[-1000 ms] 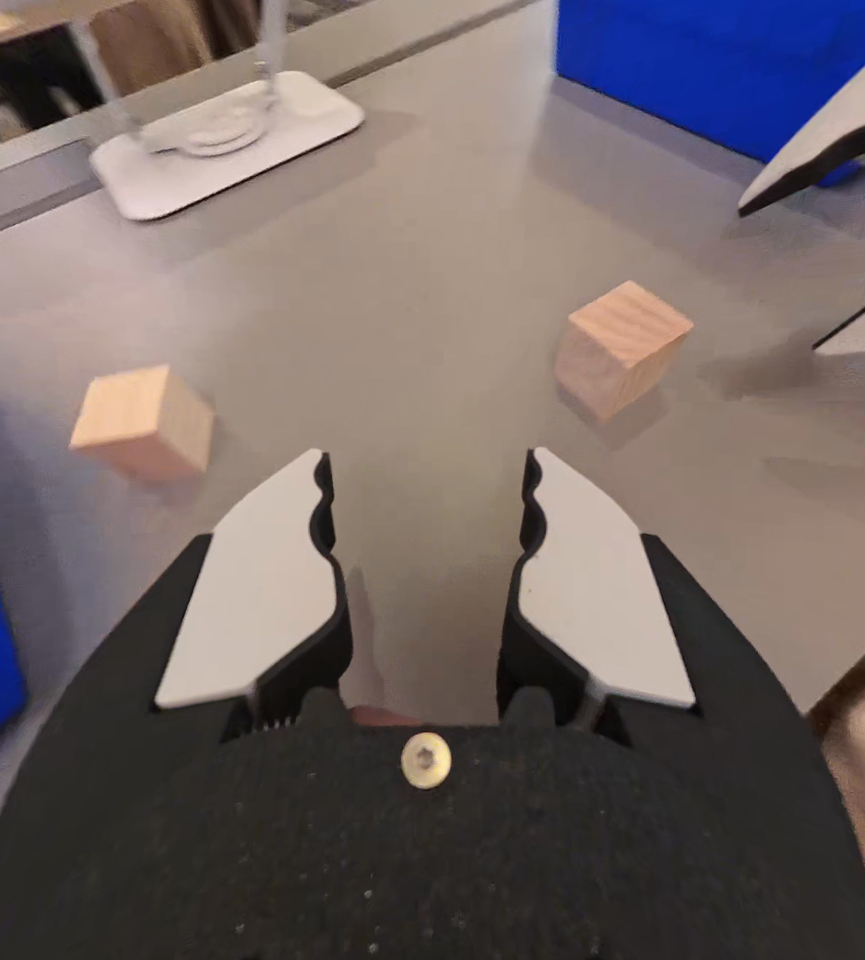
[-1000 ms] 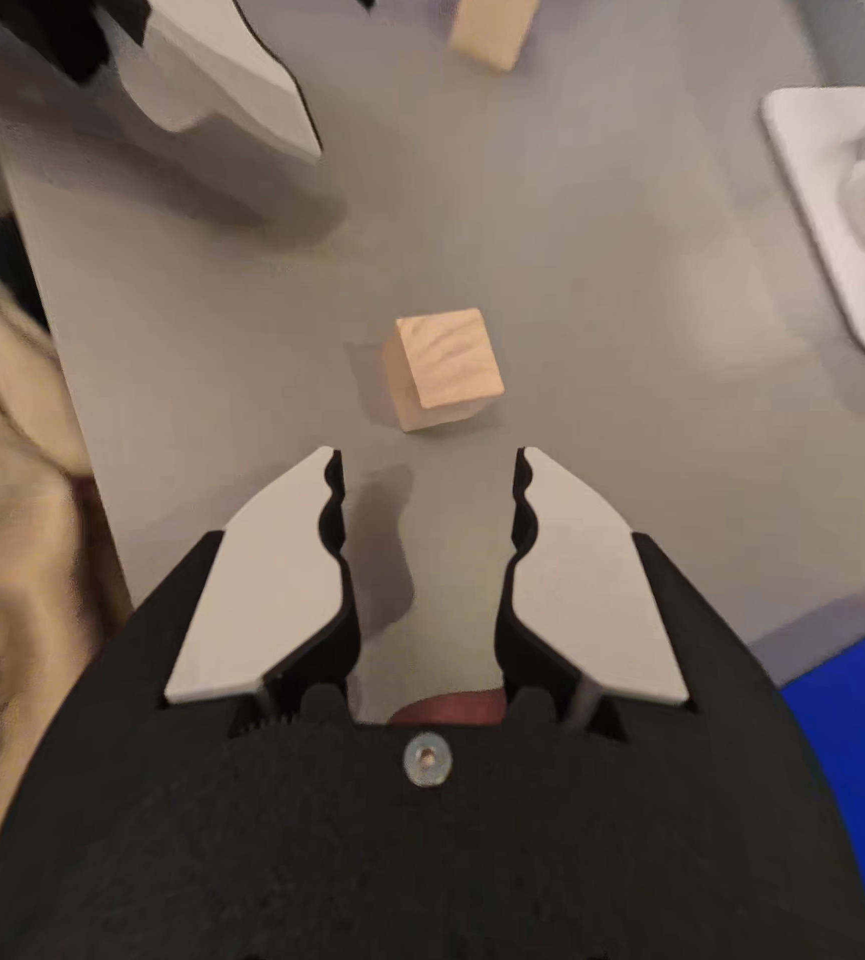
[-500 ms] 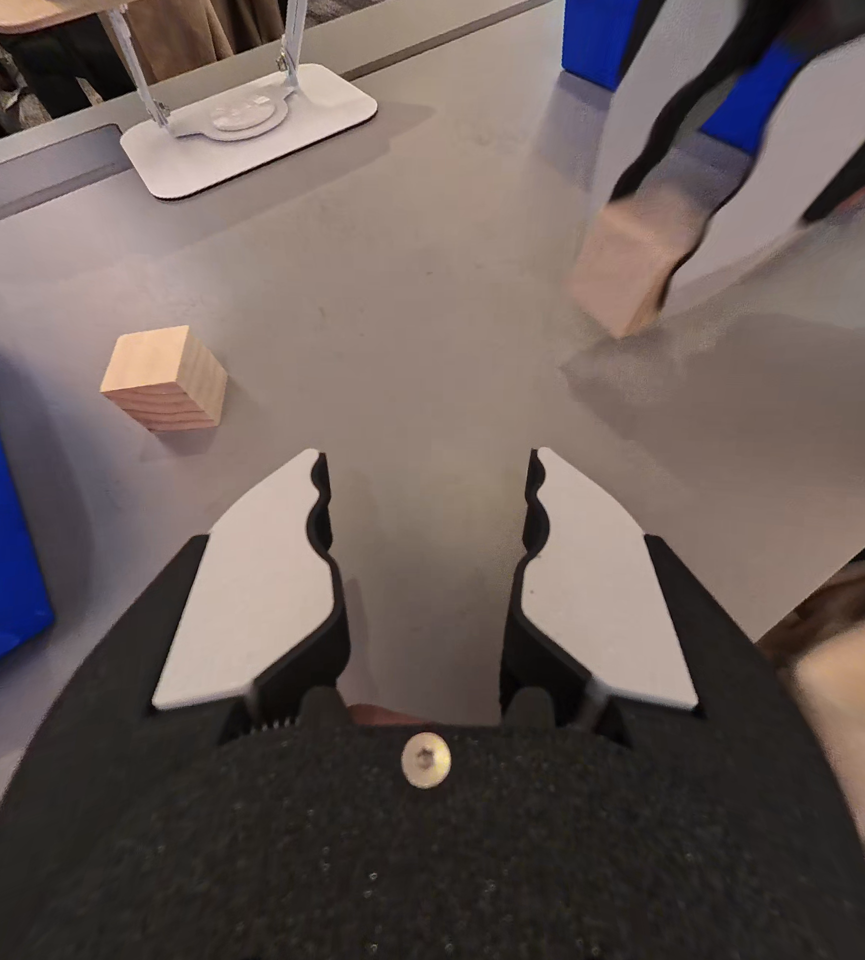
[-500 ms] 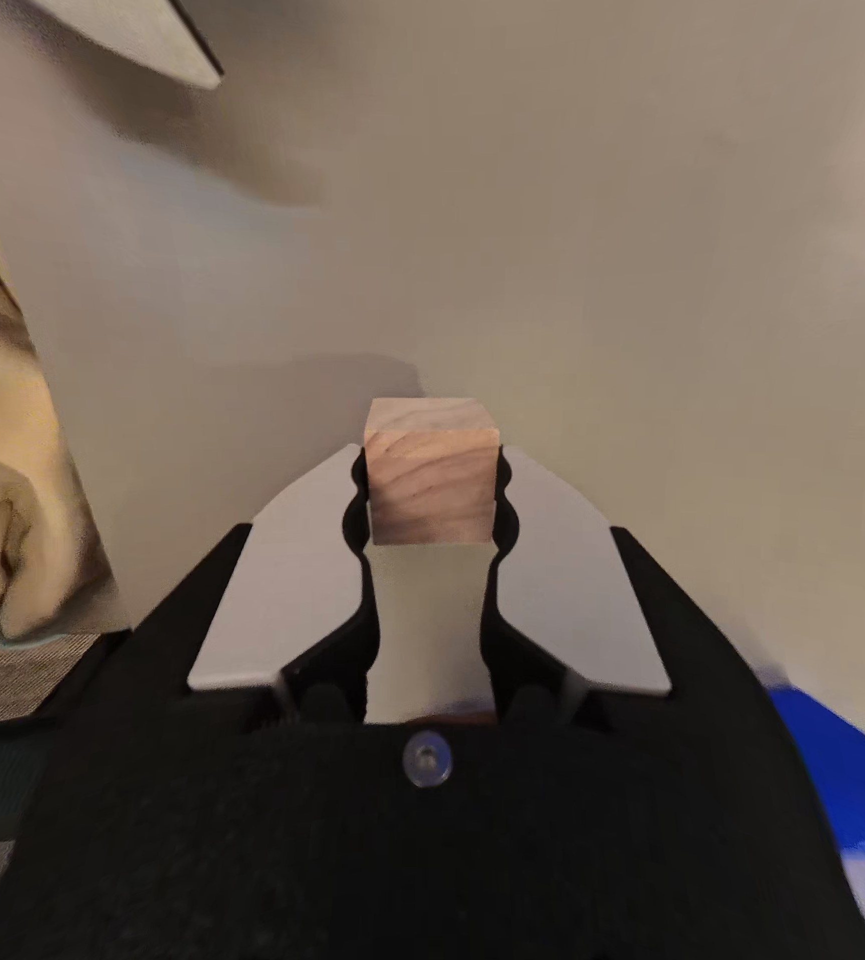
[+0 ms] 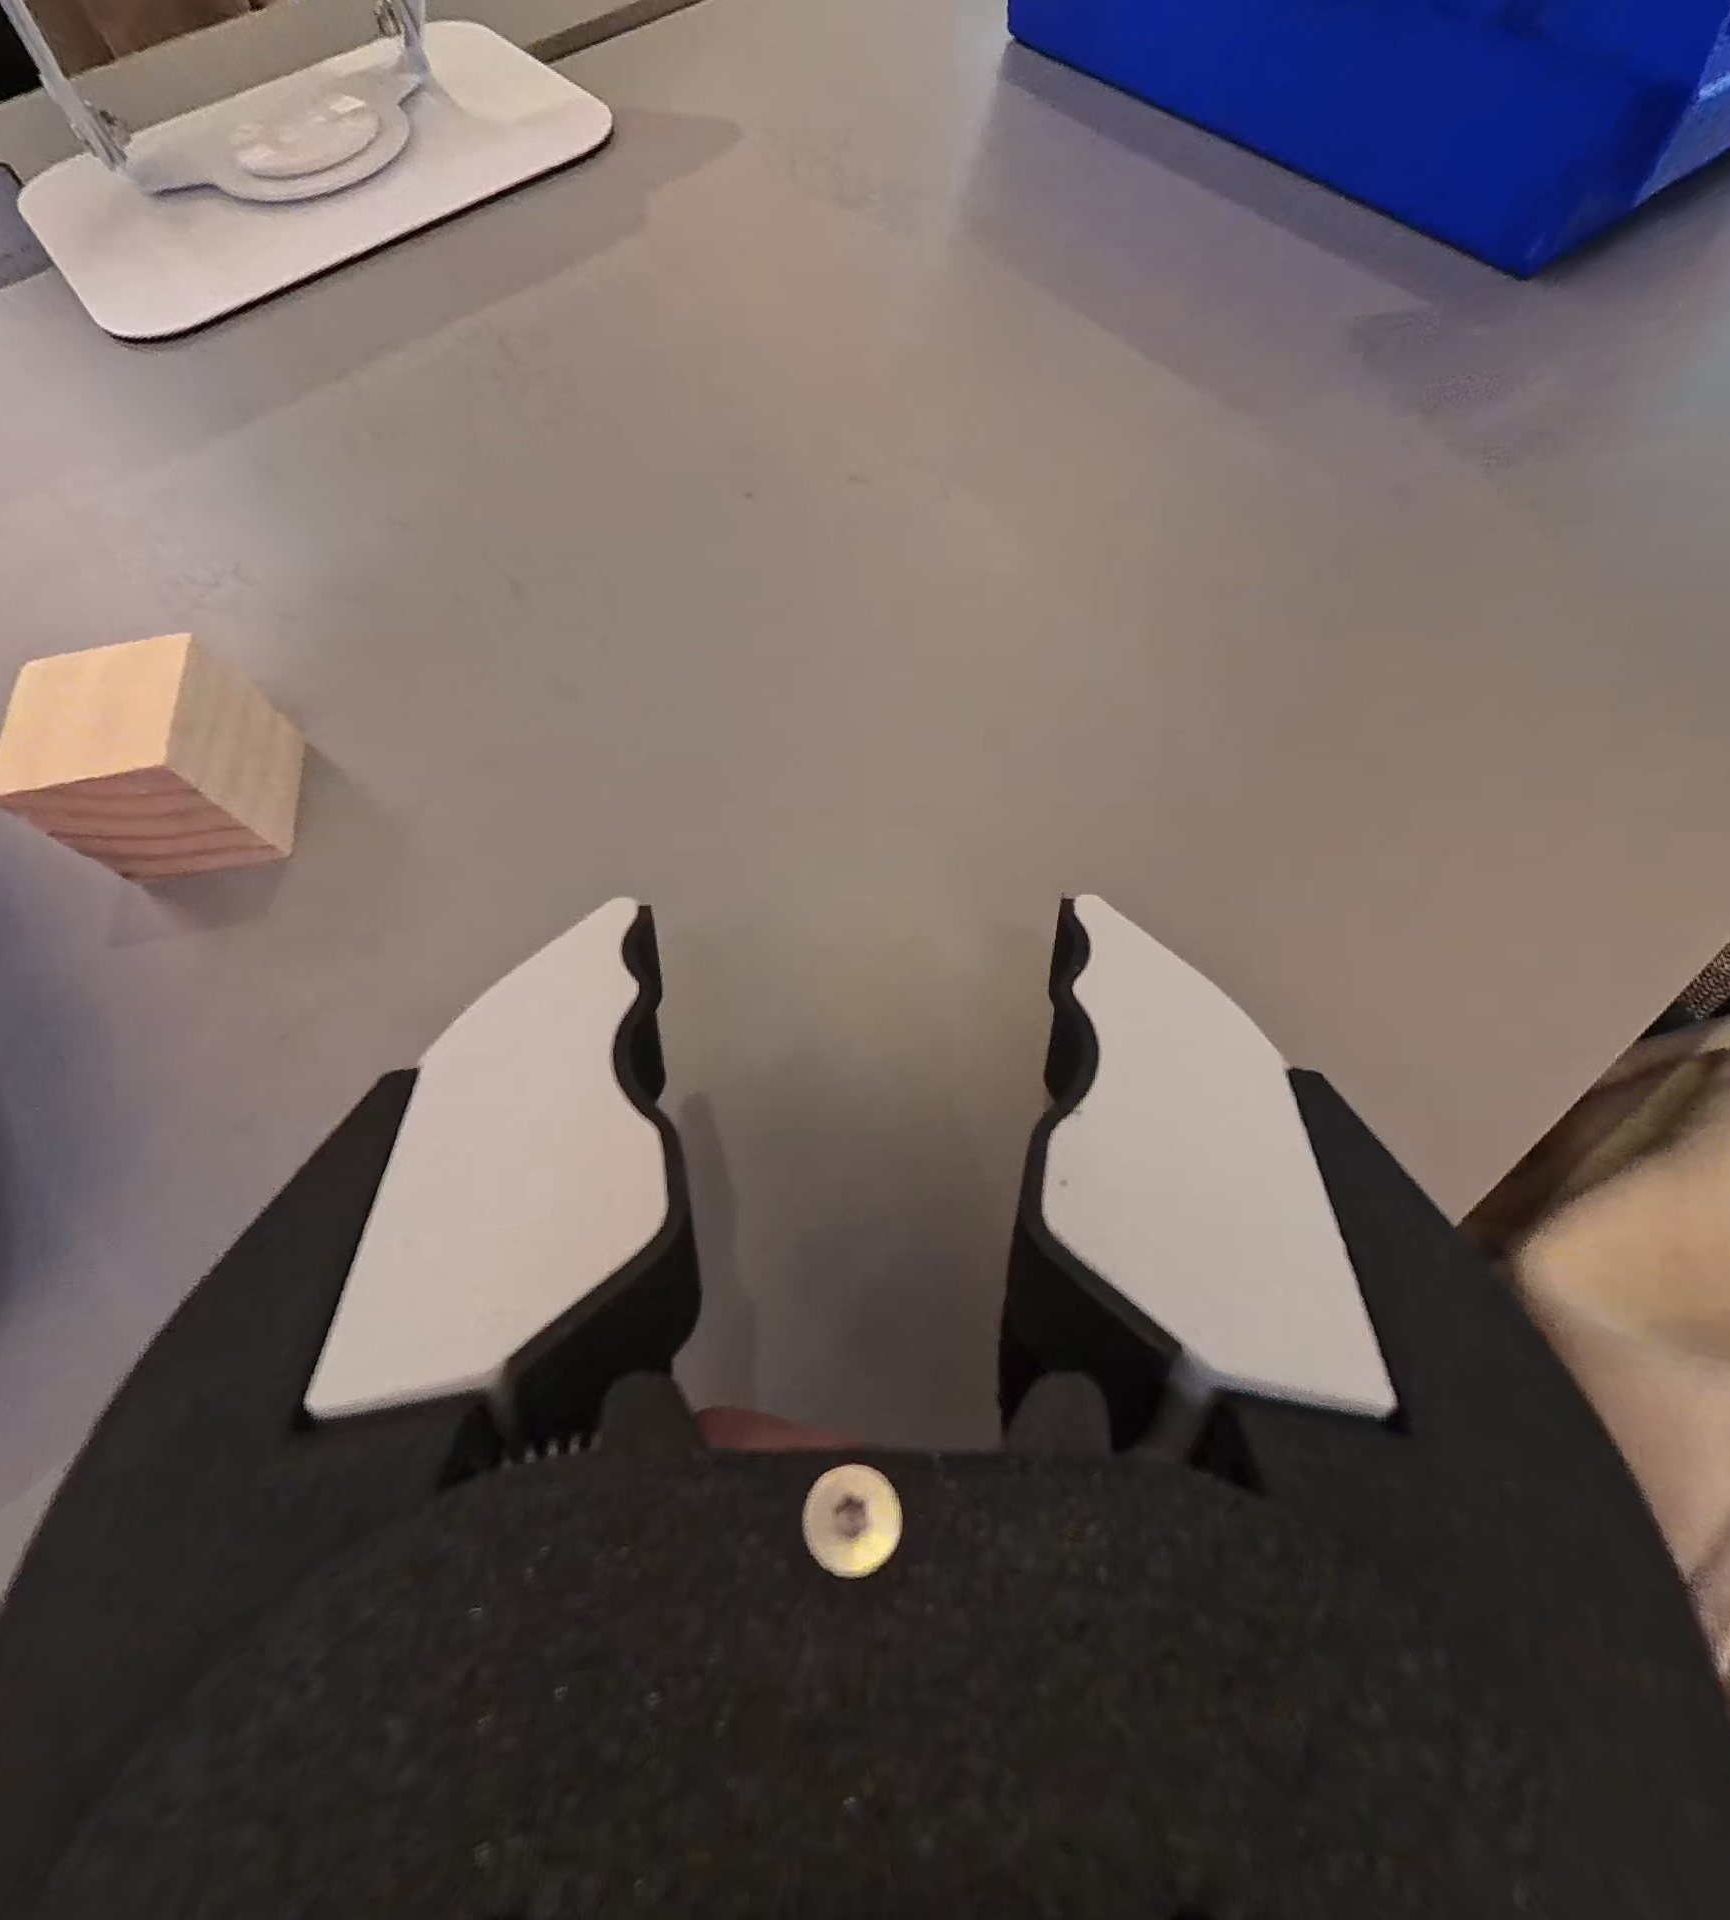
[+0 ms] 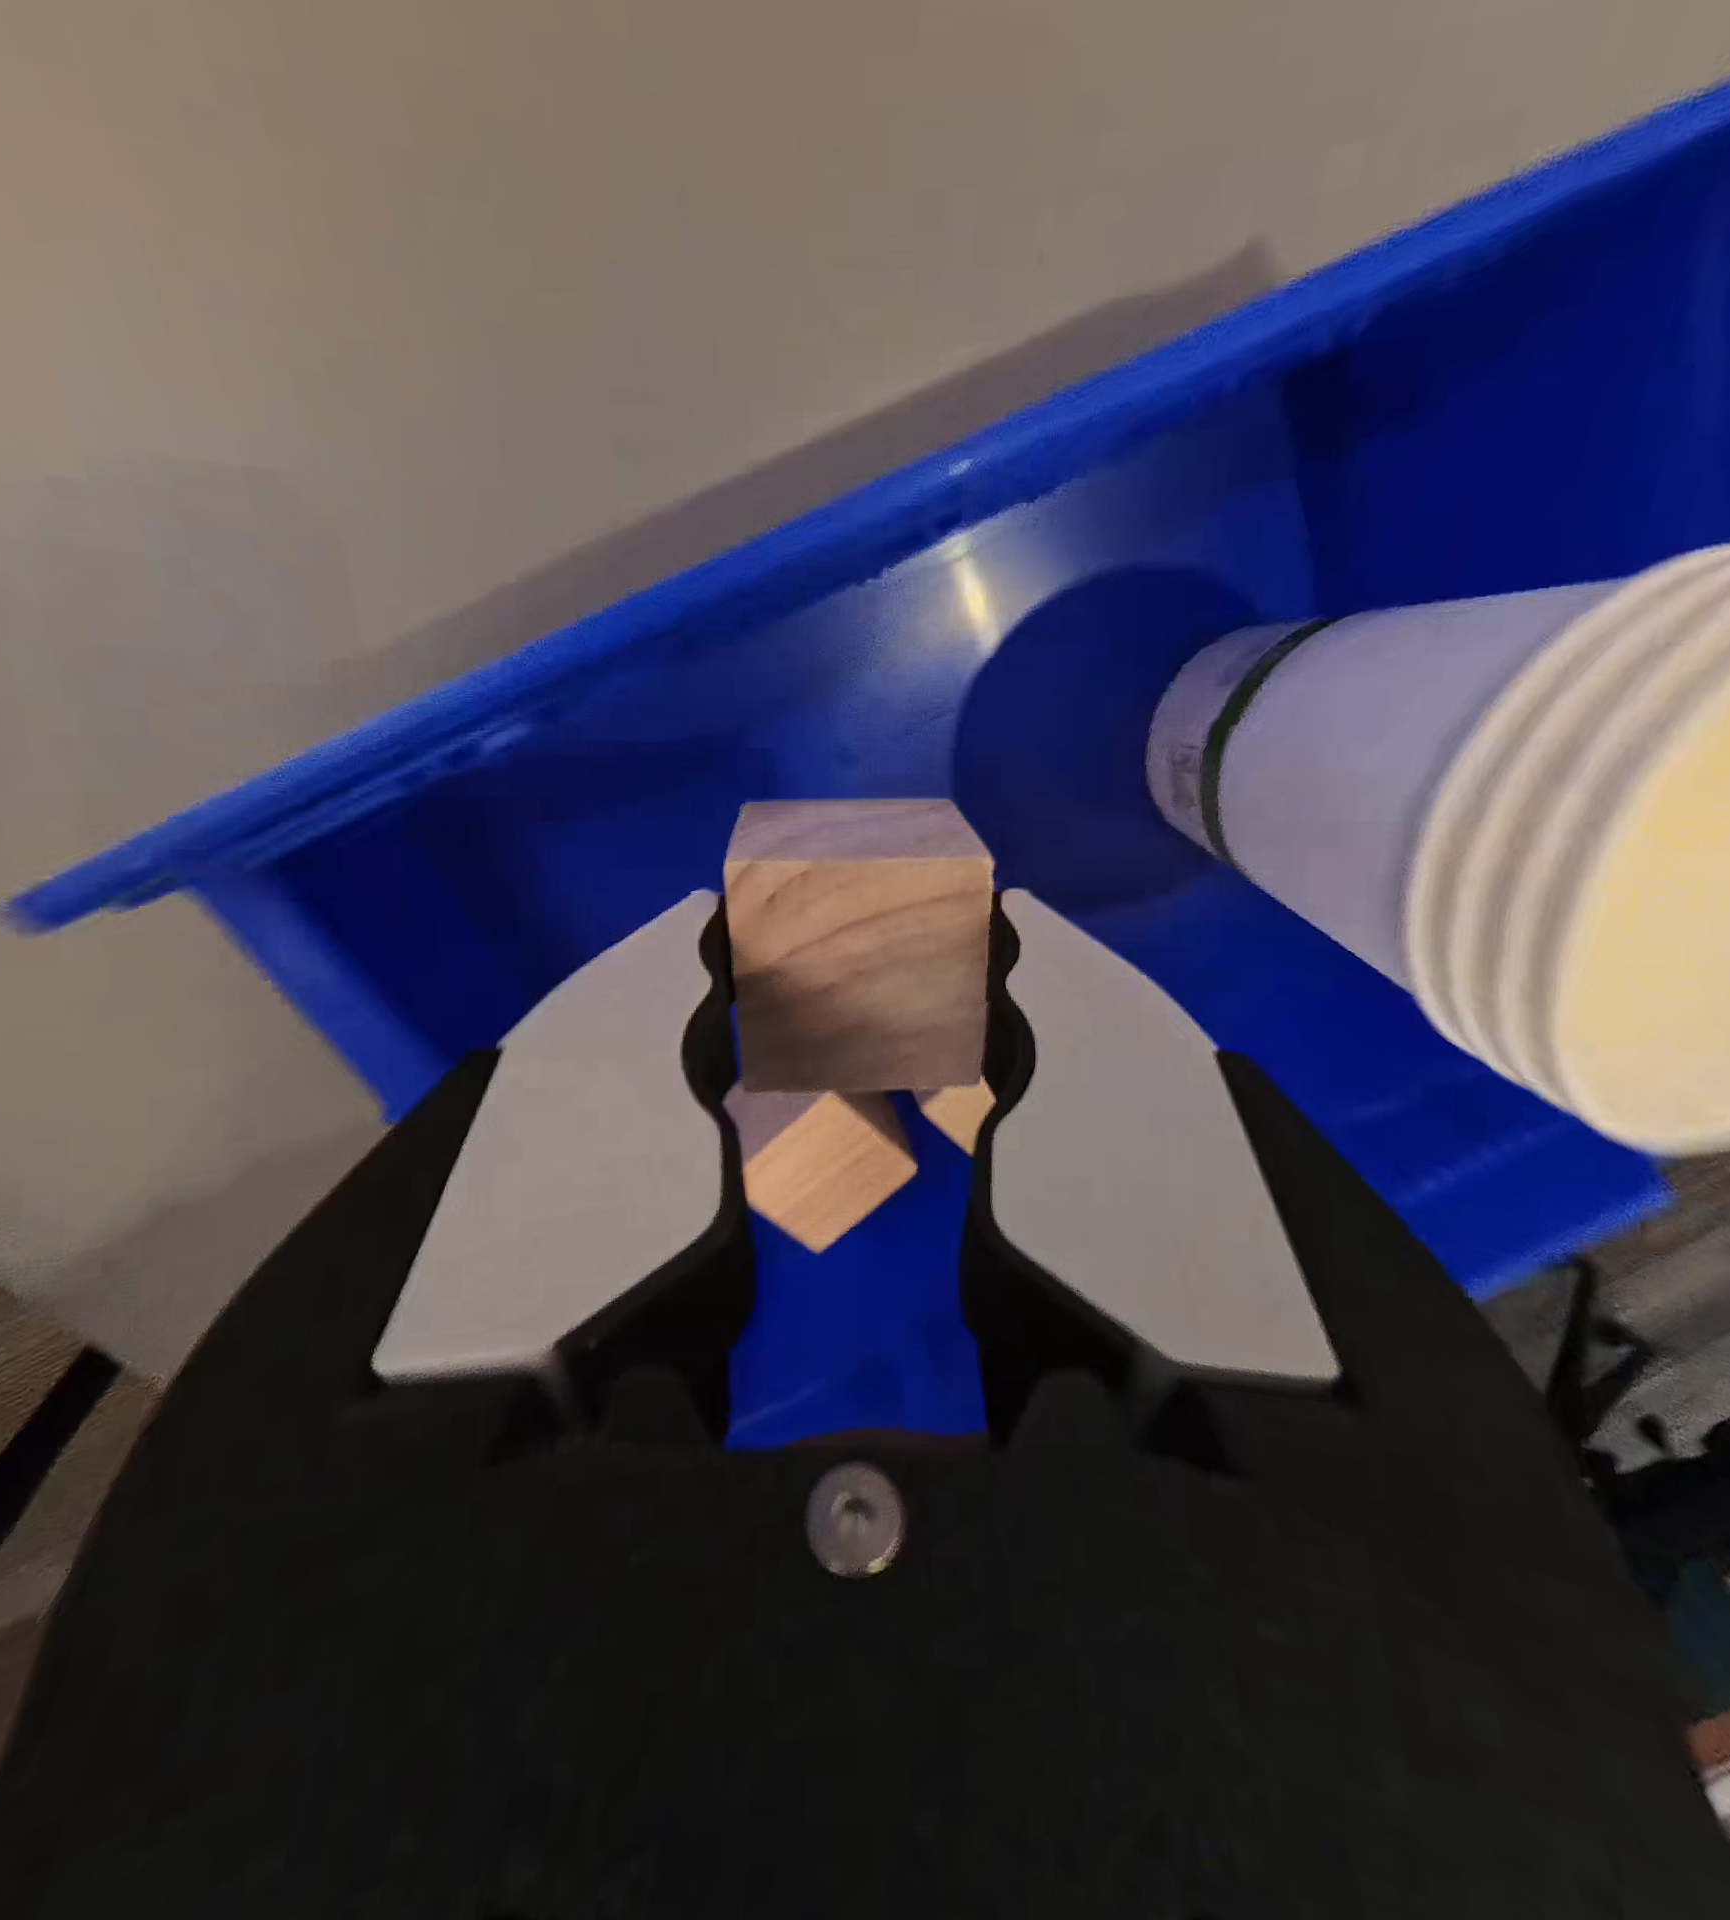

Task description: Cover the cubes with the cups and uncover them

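My right gripper [image 6: 859,914] is shut on a wooden cube [image 6: 856,961] and holds it above the inside of a blue bin [image 6: 632,727]. Two more wooden cubes [image 6: 825,1174] lie on the bin floor below it, partly hidden by the fingers. A stack of white paper cups [image 6: 1526,821] stands in the bin to the right, mouth toward the camera. My left gripper [image 5: 853,914] is open and empty above the grey table [image 5: 840,520]. One wooden cube [image 5: 139,758] sits on the table to its left.
A white flat stand base [image 5: 321,177] with a clear holder is at the far left of the table. The blue bin [image 5: 1412,114] sits at the far right in the left wrist view. The table edge [image 5: 1567,1039] runs at the right, with beige cloth [image 5: 1671,1351] beyond it.
My right gripper closed on the cube, lifted it off the table and carried it over the blue bin. The left gripper stayed open and drifted slightly; the right gripper has left its view.
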`<state>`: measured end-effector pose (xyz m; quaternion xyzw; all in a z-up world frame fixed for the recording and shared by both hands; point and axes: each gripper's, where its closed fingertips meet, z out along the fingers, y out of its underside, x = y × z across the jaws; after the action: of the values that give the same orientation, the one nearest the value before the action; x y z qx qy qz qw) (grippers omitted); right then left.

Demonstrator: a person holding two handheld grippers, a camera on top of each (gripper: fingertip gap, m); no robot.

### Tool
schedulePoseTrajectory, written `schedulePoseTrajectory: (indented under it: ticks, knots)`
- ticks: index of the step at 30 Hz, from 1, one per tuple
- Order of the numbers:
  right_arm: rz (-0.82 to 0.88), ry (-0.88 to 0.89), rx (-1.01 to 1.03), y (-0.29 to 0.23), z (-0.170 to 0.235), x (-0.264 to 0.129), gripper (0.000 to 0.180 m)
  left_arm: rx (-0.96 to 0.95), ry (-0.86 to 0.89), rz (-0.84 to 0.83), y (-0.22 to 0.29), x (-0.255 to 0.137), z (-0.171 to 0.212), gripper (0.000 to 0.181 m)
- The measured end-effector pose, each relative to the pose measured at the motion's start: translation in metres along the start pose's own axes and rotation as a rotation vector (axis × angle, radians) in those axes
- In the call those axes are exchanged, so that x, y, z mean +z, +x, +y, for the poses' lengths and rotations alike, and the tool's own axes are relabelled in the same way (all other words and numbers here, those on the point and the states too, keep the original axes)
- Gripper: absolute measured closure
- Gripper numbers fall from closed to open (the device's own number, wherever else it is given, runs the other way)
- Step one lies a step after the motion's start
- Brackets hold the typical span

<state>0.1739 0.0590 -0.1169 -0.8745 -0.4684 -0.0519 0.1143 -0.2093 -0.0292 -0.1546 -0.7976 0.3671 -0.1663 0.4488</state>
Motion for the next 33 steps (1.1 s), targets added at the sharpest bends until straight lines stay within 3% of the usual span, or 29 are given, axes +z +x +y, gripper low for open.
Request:
schedulePoseTrajectory:
  ticks: [1,6,11,14,17,19,22,26,31,33]
  knots:
    - [-0.020,-0.031,0.012,0.002,0.002,0.015,0.134,0.001,-0.004,0.003,0.001,0.000,0.001,0.109]
    - [-0.077,-0.059,0.035,0.004,0.000,0.060,0.135,-0.001,-0.001,-0.029,-0.004,-0.002,0.001,0.108]
    - [-0.079,-0.017,0.071,0.006,-0.001,0.064,0.128,-0.026,-0.007,-0.047,-0.014,-0.001,0.003,0.107]
    - [0.020,0.113,0.149,0.009,-0.009,0.025,0.118,-0.031,-0.002,-0.105,-0.030,-0.001,0.004,0.107]
    - [0.255,0.474,0.240,-0.006,-0.032,-0.050,0.108,-0.086,-0.002,-0.219,-0.064,-0.004,0.004,0.105]
    - [0.356,0.688,0.415,-0.034,-0.034,-0.091,0.122,-0.153,-0.014,-0.283,-0.089,-0.003,0.004,0.104]
    - [0.174,0.943,0.441,-0.122,-0.062,-0.104,0.115,-0.236,-0.043,-0.296,-0.116,0.013,0.000,0.102]
    - [-0.184,1.054,0.287,-0.238,-0.104,-0.077,0.113,-0.208,-0.139,-0.385,-0.155,0.040,0.002,0.100]
    - [-0.453,1.044,0.205,-0.300,-0.120,-0.050,0.122,-0.213,-0.208,-0.429,-0.179,0.067,0.005,0.100]
    - [-0.519,1.042,0.201,-0.310,-0.119,-0.044,0.123,-0.194,-0.219,-0.377,-0.173,0.073,0.005,0.118]
